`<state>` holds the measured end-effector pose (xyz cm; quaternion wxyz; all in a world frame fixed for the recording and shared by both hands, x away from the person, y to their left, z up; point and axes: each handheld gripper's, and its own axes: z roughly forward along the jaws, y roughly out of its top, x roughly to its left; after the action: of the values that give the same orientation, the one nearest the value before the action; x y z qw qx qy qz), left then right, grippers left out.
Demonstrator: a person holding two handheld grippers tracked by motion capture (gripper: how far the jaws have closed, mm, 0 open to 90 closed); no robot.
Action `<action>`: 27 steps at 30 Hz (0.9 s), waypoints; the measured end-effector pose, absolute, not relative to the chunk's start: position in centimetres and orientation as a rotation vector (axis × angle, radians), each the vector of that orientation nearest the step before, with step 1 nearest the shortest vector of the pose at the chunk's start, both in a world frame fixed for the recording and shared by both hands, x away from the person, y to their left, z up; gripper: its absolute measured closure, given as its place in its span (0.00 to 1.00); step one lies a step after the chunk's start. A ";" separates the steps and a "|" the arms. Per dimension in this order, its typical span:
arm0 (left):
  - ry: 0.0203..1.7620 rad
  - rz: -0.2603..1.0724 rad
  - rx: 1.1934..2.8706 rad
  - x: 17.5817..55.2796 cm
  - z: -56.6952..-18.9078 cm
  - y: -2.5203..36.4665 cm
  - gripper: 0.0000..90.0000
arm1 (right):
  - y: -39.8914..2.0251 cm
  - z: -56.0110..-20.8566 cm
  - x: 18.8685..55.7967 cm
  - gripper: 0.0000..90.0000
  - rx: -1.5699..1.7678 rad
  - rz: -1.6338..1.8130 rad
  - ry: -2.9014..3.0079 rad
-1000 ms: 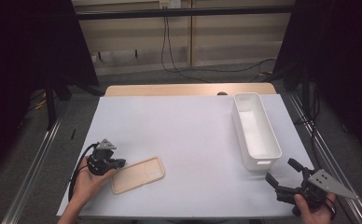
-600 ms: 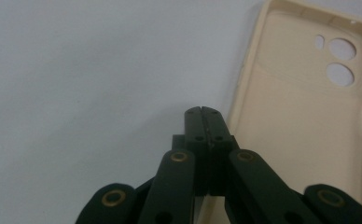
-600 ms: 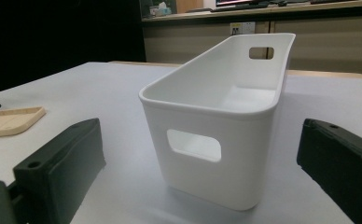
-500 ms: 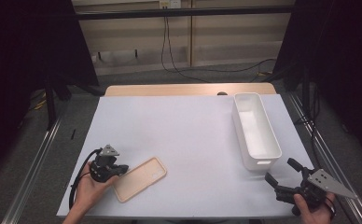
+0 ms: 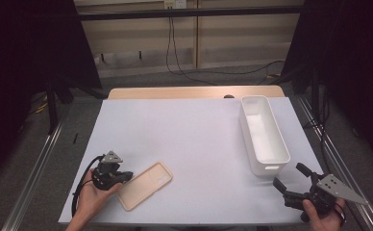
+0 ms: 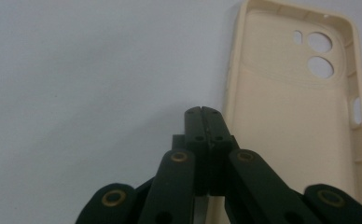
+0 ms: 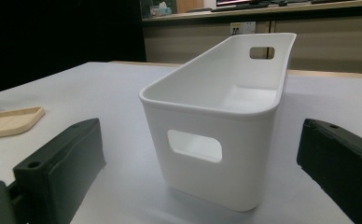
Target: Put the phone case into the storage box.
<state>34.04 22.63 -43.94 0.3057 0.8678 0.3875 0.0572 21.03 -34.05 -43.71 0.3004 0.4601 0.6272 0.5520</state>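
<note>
Tongs pressed together, my left tongs [image 5: 125, 176] rest at the near-left end of the beige phone case [image 5: 145, 185], with nothing pinched between the jaws; in the left gripper view the closed tips [image 6: 202, 114] sit just beside the case's long edge. The case lies open side up on the white surface [image 5: 194, 139], well apart from the white bin [image 5: 264, 134] and to its left. My right tongs [image 5: 290, 180] stand spread just before the bin's near end, holding nothing, the jaws apart from its wall.
</note>
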 end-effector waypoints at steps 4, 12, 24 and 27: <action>1.026 0.140 2.288 33.9 -44.0 22.7 1.00 | -34.1 -43.7 21.0 0.00 1.221 1.466 1.663; 1.022 0.132 2.287 33.7 -44.0 22.5 1.00 | -34.0 -43.7 21.0 0.00 1.220 1.465 1.666; 1.025 0.110 2.262 33.6 -44.1 22.4 1.00 | -34.1 -43.7 21.0 0.01 1.219 1.465 1.667; 1.027 0.112 2.247 33.7 -44.1 22.6 1.00 | -34.1 -43.7 21.0 0.00 1.215 1.464 1.668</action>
<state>33.74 22.62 -44.12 0.3281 0.8583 0.3922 0.0427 21.01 -34.07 -43.70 0.3010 0.4581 0.6287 0.5517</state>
